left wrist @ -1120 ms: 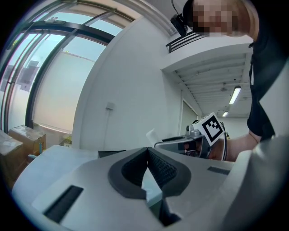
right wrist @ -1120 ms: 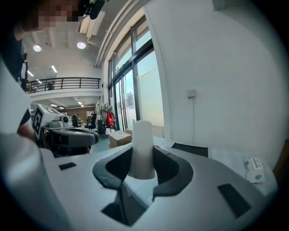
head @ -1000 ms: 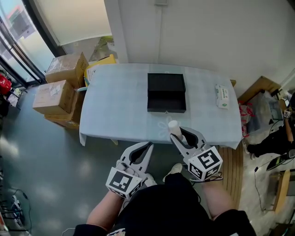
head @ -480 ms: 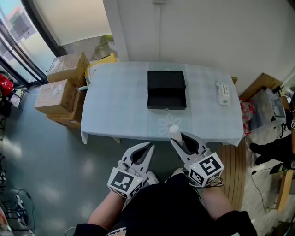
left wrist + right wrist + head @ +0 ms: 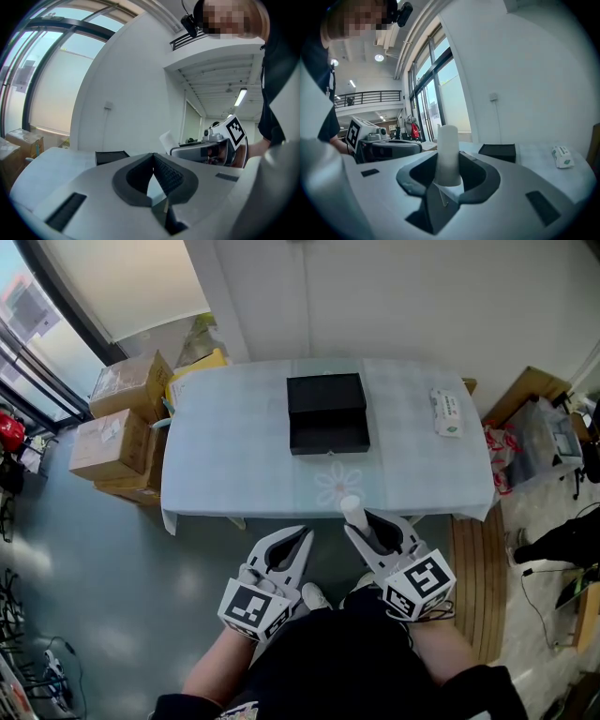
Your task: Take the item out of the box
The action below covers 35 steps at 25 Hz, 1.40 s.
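An open black box (image 5: 326, 414) lies on the table (image 5: 234, 465) with the pale blue cloth, its lid part behind its tray part; its inside shows only dark. Both grippers hang in front of the table's near edge, well short of the box. My right gripper (image 5: 360, 523) is shut on a white cylinder (image 5: 351, 511), which stands upright between the jaws (image 5: 448, 157). My left gripper (image 5: 302, 538) is shut with nothing in it, jaws meeting (image 5: 153, 159). The box also shows far off in the left gripper view (image 5: 111, 157) and in the right gripper view (image 5: 498, 150).
A white packet (image 5: 446, 412) lies near the table's right end. Cardboard boxes (image 5: 117, 418) are stacked on the floor left of the table. Wooden boards and bags (image 5: 530, 427) sit to the right. A wall runs behind the table.
The right gripper has drawn back slightly toward me with the white cylinder in it. The head view has shifted a little; the left gripper has barely moved.
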Each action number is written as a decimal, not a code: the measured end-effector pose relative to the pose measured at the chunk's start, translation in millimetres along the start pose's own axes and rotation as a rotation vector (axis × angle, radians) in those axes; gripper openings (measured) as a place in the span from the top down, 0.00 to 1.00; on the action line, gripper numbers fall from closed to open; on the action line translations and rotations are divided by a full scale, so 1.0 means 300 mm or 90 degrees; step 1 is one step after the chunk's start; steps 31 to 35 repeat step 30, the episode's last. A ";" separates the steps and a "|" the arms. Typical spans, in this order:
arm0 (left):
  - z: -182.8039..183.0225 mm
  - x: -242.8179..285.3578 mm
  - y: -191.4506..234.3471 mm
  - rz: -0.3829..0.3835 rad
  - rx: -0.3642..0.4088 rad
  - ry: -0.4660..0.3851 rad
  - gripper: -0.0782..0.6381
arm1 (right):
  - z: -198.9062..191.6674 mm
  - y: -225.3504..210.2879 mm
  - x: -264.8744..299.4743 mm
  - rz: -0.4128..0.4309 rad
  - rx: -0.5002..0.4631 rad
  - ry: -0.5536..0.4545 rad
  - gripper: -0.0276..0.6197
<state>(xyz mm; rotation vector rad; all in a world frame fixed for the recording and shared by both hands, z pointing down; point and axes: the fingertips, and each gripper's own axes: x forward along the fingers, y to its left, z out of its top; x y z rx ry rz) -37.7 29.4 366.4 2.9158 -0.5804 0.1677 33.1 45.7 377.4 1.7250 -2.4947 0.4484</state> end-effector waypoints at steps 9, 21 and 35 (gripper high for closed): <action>0.004 -0.003 -0.035 -0.006 0.002 0.004 0.88 | 0.001 0.017 -0.031 0.001 -0.003 -0.006 0.74; -0.010 -0.029 -0.033 -0.006 0.003 0.009 0.88 | 0.001 0.042 -0.018 0.006 -0.001 -0.010 0.74; -0.021 -0.036 -0.014 -0.011 0.000 0.007 0.88 | -0.002 0.044 0.000 0.001 0.003 -0.015 0.74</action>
